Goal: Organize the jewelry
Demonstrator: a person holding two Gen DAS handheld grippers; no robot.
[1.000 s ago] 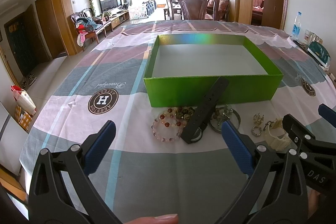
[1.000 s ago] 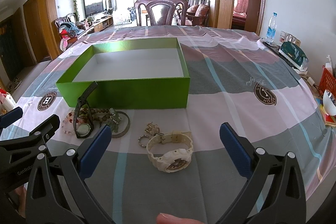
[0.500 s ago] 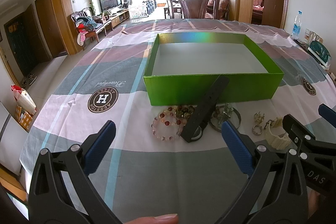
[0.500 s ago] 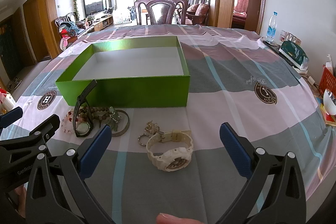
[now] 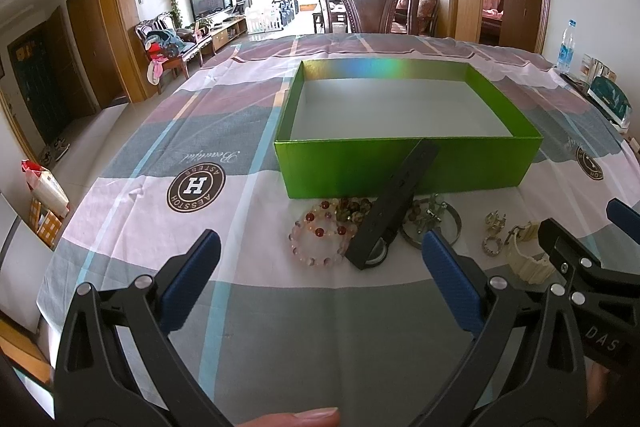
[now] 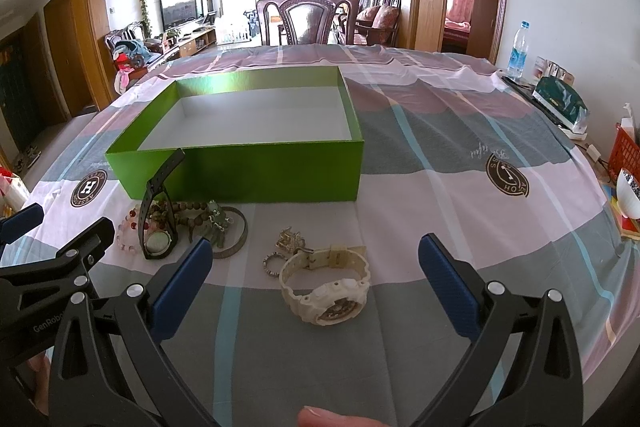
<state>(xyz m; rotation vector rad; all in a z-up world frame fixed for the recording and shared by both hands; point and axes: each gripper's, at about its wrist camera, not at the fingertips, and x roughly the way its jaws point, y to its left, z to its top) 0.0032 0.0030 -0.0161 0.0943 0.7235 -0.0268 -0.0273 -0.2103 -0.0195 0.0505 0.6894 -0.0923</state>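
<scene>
An empty green box [image 5: 360, 167] [image 6: 256, 175] stands on the striped tablecloth. In front of it lie a pink and red bead bracelet [image 5: 320, 241], a black watch [image 5: 394, 203] [image 6: 158, 223] with its strap leaning on the box, a metal bangle [image 5: 434, 227] [image 6: 230, 235], small metal rings [image 6: 288, 247] and a cream watch [image 6: 326, 285] [image 5: 528, 255]. My left gripper [image 5: 320, 279] is open and empty, just short of the bead bracelet. My right gripper [image 6: 316, 283] is open and empty, with the cream watch between its fingers' line.
A water bottle [image 6: 518, 49] and a dark green case [image 6: 560, 103] stand at the table's right side, with a red basket [image 6: 624, 155] and a bowl near the right edge. A wooden chair [image 6: 308, 15] stands behind the table.
Both grippers have crept slightly toward the jewelry. Nothing on the table has moved.
</scene>
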